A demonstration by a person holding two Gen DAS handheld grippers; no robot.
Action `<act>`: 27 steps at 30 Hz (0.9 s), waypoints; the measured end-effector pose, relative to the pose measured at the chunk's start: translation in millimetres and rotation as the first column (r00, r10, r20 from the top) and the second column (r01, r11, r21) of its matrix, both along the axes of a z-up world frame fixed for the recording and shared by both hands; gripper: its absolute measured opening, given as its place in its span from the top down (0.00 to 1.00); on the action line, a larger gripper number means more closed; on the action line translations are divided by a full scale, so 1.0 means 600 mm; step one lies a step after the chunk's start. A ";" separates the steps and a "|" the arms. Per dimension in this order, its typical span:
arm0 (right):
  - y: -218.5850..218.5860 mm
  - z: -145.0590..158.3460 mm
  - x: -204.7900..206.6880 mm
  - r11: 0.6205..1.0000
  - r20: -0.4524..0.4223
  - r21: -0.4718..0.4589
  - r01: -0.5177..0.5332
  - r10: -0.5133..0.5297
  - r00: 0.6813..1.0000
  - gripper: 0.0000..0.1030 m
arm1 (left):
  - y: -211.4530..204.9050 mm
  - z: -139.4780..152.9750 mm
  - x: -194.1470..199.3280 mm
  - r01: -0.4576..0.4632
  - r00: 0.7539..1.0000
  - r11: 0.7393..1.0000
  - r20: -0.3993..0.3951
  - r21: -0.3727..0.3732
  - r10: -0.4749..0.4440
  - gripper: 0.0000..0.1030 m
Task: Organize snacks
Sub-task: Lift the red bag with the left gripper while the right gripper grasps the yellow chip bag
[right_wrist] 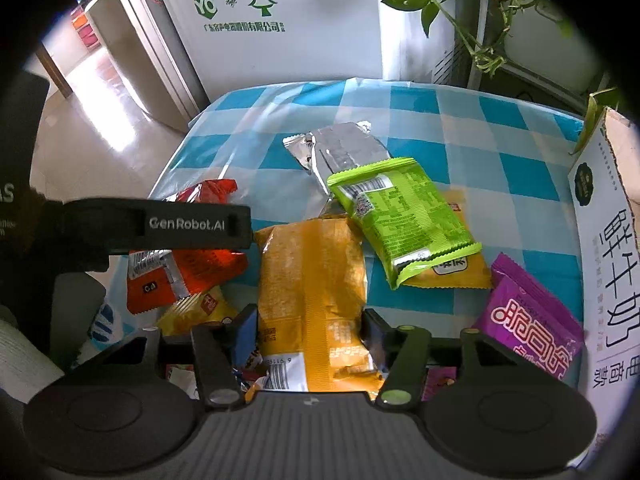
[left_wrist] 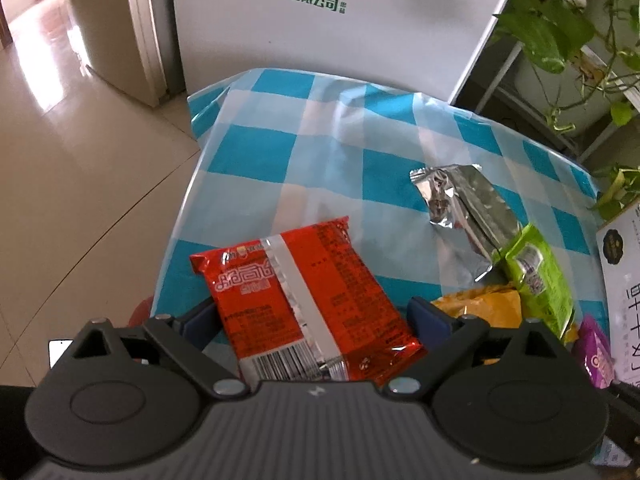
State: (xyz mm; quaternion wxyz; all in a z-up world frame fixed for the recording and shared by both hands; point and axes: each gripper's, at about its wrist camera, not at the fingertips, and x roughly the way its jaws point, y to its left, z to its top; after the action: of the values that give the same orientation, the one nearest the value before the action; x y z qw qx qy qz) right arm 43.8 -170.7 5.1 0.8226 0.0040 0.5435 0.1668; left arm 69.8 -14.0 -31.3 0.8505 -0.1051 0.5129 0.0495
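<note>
Left gripper clamped, right gripper clamped, both level

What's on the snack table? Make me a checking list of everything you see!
Surface: table under a blue-and-white checked cloth.
Job's things: red packet, orange packet, green packet, silver packet, purple packet.
Clutter: more small wrappers at the near edge, partly hidden.
Grippers: left gripper has the red packet between its fingers; right gripper has the orange packet between its fingers.
Cables: nothing seen.
Surroundings: white carton at right, white appliance behind, leafy plant, tiled floor.
</note>
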 end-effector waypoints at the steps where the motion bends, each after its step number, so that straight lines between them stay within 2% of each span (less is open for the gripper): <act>1: -0.002 0.001 -0.001 1.000 0.001 0.000 0.003 -0.003 1.000 0.44 | -0.001 0.000 -0.001 0.010 1.000 1.000 0.000 0.008 -0.010 0.07; 6: -0.010 0.008 -0.007 1.000 0.010 -0.025 -0.001 0.001 1.000 0.45 | 0.002 0.004 -0.012 0.044 0.998 0.998 0.033 0.041 -0.045 0.21; 9: -0.014 0.007 -0.008 1.000 0.004 -0.030 0.002 -0.001 1.000 0.45 | -0.002 0.001 -0.011 0.068 0.997 0.995 0.042 0.067 -0.071 0.21; 11: -0.015 0.005 -0.007 1.000 0.003 -0.026 0.007 -0.007 1.000 0.44 | -0.008 -0.002 -0.010 0.074 0.996 0.993 0.041 0.090 -0.078 0.19; 14: -0.012 0.001 -0.004 0.999 -0.001 -0.028 0.019 -0.019 1.000 0.41 | -0.018 -0.007 -0.008 0.090 0.995 0.990 0.033 0.106 -0.094 0.10; 16: -0.010 -0.004 -0.002 0.999 -0.008 -0.033 0.022 -0.022 1.000 0.40 | -0.028 -0.013 -0.004 0.121 0.992 0.985 0.016 0.125 -0.124 0.00; 19: -0.006 -0.011 -0.002 0.999 -0.020 -0.036 0.019 -0.019 1.000 0.37 | -0.030 -0.016 -0.003 0.114 0.993 0.986 0.015 0.121 -0.117 0.00; 27: -0.001 -0.018 0.002 0.999 -0.026 -0.050 0.012 -0.013 1.000 0.38 | -0.030 -0.018 0.000 0.115 0.993 0.986 0.002 0.122 -0.116 0.00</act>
State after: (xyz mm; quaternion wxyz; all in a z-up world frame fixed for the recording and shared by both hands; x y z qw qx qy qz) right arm 45.0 -171.1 -6.0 0.8163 -0.0108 0.5583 0.1482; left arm 70.0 -31.9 -41.9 0.8591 -0.0233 0.5104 0.0310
